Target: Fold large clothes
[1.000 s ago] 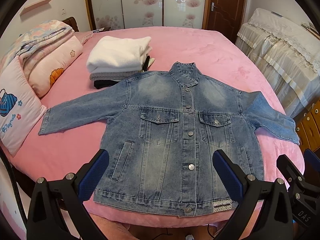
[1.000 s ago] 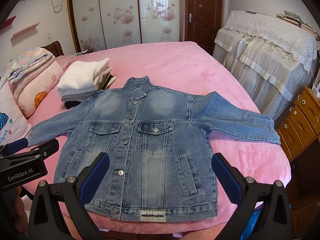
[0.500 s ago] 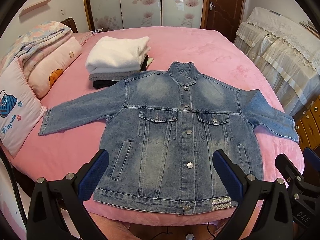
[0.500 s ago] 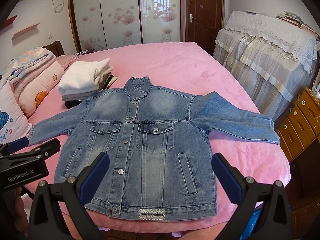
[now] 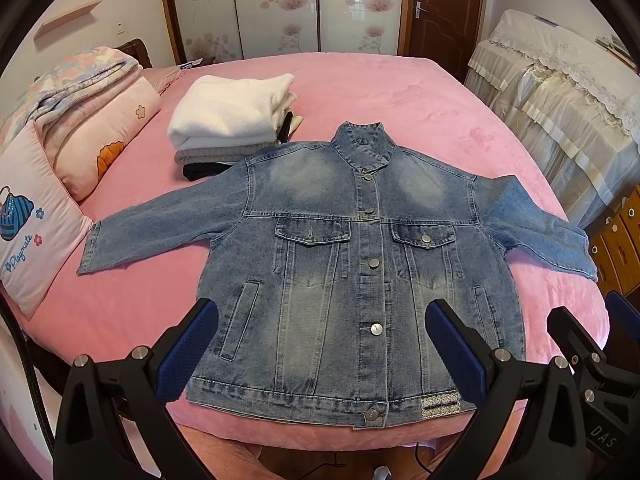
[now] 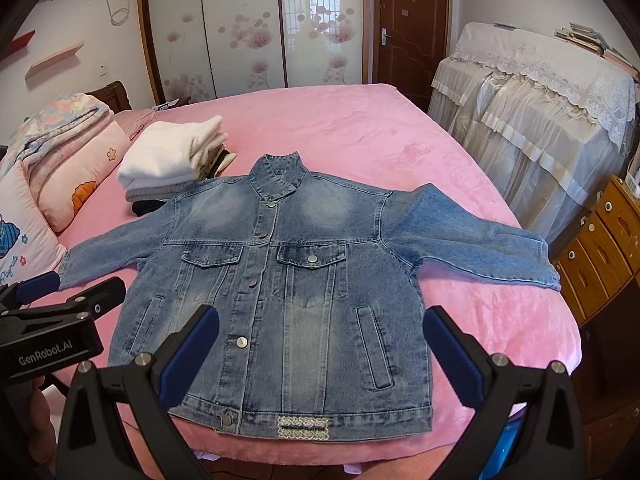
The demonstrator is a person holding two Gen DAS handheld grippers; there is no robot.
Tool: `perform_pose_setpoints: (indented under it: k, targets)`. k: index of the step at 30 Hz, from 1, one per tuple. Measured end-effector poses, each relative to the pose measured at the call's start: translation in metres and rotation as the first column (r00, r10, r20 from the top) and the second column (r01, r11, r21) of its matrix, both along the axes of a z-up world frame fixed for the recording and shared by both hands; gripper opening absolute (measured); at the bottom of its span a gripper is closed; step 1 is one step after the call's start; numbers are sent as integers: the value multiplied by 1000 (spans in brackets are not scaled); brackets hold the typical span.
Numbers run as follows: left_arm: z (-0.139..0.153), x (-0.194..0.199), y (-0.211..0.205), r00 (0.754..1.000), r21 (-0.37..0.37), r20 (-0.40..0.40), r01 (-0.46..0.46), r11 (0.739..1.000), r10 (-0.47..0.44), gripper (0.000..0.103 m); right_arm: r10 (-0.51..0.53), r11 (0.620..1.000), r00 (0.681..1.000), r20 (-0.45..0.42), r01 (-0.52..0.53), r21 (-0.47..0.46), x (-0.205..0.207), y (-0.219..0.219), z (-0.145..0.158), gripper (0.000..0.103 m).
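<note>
A blue denim jacket (image 5: 352, 264) (image 6: 288, 280) lies flat and buttoned, front up, on the pink bed (image 5: 400, 96) (image 6: 352, 128), both sleeves spread out and its hem at the near edge. My left gripper (image 5: 320, 352) hovers open above the hem with nothing between its blue pads. My right gripper (image 6: 318, 352) is open too, over the jacket's lower part, holding nothing. The right gripper's body (image 5: 592, 364) shows at the far right of the left wrist view, and the left gripper's body (image 6: 52, 320) shows at the left of the right wrist view.
A stack of folded clothes (image 5: 228, 120) (image 6: 172, 160) with a white one on top sits behind the jacket's left shoulder. Pillows and a folded quilt (image 5: 80, 120) line the left side. Lace-covered furniture (image 6: 540, 120) and a wooden drawer chest (image 6: 600, 248) stand to the right.
Both grippers have drifted slightly; the jacket sits a touch higher in view. Nothing was taken hold of, and both stay open.
</note>
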State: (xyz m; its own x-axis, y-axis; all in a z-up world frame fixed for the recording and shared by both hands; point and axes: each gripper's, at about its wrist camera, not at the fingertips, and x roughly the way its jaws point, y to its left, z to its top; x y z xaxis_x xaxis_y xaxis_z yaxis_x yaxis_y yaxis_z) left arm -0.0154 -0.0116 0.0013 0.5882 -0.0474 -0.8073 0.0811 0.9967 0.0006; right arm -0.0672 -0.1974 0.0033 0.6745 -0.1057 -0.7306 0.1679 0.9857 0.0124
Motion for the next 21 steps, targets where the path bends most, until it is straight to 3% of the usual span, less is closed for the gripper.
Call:
perform_pose_setpoints:
  k: [21]
  targets:
    - [4, -2, -18, 1000, 39, 4, 20, 999, -20, 103, -20, 999, 1000, 9, 20, 45, -2, -26, -5, 102]
